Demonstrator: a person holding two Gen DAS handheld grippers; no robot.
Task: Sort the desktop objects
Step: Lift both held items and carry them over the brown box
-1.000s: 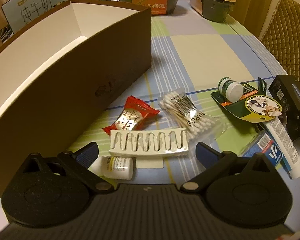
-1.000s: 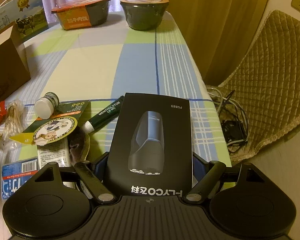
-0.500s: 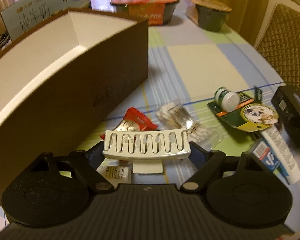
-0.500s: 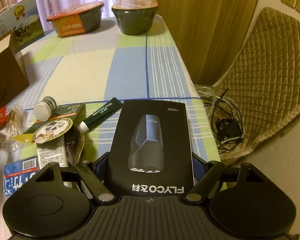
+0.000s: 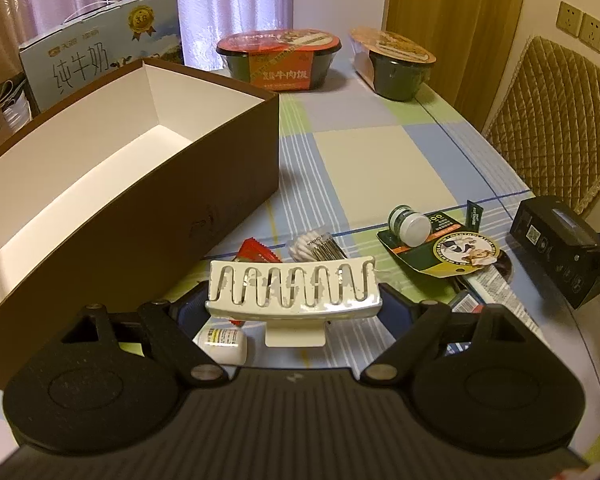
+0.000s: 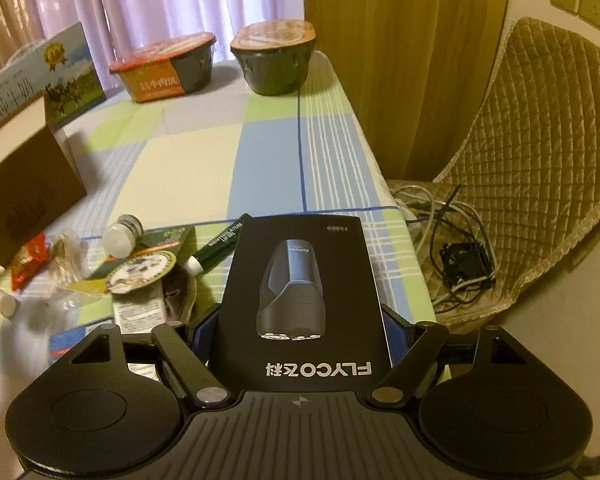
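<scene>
Checked tablecloth in pale yellow, blue and green covering the table, purple curtains hanging behind, quilted chair standing at the right edge.

Sitting at the left: big open brown box with white inside walls. Standing past it: blue milk carton. Resting at the far end: 2 sealed meal bowls, 1 red-labelled, 1 dark with an orange lid.

Being held off the cloth at the right: black shaver box, printed with a grey shaver and FLYCO lettering. Gripping it by both long sides: right gripper, jaws closed to the box's width, pointing down the table.

Being held just in front of the brown box's near wall: white hair claw clip with interlocking teeth, paint chipped in spots. Clamping its 2 ends: left gripper, jaws narrowed onto it, raised above the clutter.

Lying on the cloth beneath and beyond: cotton swab pack, red candy wrapper, small white bottle, green-capped jar on a dark green card, green lip balm tube.
</scene>
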